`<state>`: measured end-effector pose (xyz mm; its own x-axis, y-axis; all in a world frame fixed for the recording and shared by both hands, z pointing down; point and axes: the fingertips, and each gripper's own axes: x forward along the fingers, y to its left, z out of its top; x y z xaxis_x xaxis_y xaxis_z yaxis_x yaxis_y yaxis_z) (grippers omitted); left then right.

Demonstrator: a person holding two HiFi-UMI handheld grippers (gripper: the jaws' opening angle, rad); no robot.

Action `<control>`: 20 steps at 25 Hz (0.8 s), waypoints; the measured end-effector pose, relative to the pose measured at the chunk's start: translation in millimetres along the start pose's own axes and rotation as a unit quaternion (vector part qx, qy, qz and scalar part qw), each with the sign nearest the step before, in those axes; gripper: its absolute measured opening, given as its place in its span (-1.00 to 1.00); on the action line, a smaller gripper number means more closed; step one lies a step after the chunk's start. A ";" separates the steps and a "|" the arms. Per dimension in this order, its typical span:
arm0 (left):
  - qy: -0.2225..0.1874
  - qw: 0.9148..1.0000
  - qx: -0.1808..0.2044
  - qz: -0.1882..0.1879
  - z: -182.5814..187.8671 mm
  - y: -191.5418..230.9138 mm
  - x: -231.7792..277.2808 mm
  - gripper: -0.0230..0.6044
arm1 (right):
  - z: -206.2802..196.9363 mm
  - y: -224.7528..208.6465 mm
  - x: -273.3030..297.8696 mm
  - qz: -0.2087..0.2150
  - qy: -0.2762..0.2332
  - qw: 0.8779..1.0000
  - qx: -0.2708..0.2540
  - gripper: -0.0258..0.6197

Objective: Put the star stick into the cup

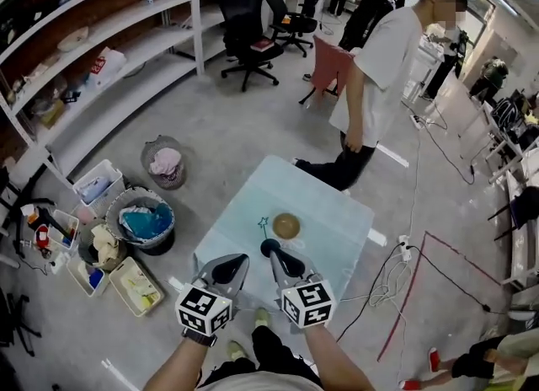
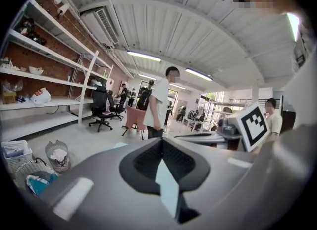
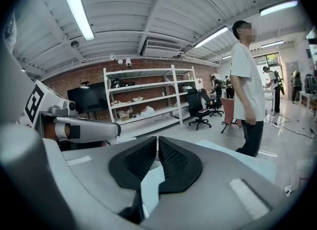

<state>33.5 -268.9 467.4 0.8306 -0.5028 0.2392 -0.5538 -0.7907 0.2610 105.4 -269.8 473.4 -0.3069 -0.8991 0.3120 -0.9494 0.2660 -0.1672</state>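
Observation:
A small teal star stick (image 1: 264, 226) lies on the pale blue table (image 1: 337, 221), just left of a tan round cup (image 1: 286, 226) that I see from above. My right gripper (image 1: 270, 249) hovers at the near side of the stick, its dark tip just short of it, and its jaws look shut. My left gripper (image 1: 238, 263) hangs further left over the table's near edge. The left gripper view shows the left gripper (image 2: 161, 142) with its tips together and nothing held. The right gripper view shows the right gripper (image 3: 157, 142) with only a hairline gap and nothing in it. Both gripper views face the room, so neither shows stick or cup.
A person in a white T-shirt (image 1: 379, 69) stands just beyond the table's far corner. Full waste bins (image 1: 143, 222) and a wire basket (image 1: 166, 162) sit on the floor to the left. Cables and a power strip (image 1: 402, 250) lie to the right. Shelves (image 1: 126, 52) line the left wall.

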 end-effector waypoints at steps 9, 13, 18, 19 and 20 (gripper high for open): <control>-0.040 0.999 0.004 -0.006 40.3 -21.2 -42.7 -0.91 | 47.1 32.8 -41.9 -0.004 -0.047 0.999 -0.012 -0.88; -0.057 0.998 0.010 -0.009 57.6 -32.4 -51.1 -0.91 | 65.8 40.5 -58.4 -0.003 -0.067 0.998 -0.021 -0.88; -0.077 0.997 0.022 -0.009 78.7 -41.2 -67.7 -0.91 | 86.2 62.1 -70.3 0.008 -0.089 0.995 -0.038 -0.88; -0.079 0.997 0.023 -0.008 80.9 -43.4 -70.2 -0.91 | 88.9 65.4 -72.9 0.009 -0.093 0.995 -0.041 -0.88; -0.082 0.996 0.025 -0.008 82.6 -45.5 -72.2 -0.91 | 91.2 67.8 -75.4 0.010 -0.097 0.994 -0.044 -0.88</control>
<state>3.5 -225.4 361.0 0.8404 -0.5363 0.0783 -0.5395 -0.8139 0.2155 70.3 -215.6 353.2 -0.3150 -0.9413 0.1213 -0.9480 0.3061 -0.0866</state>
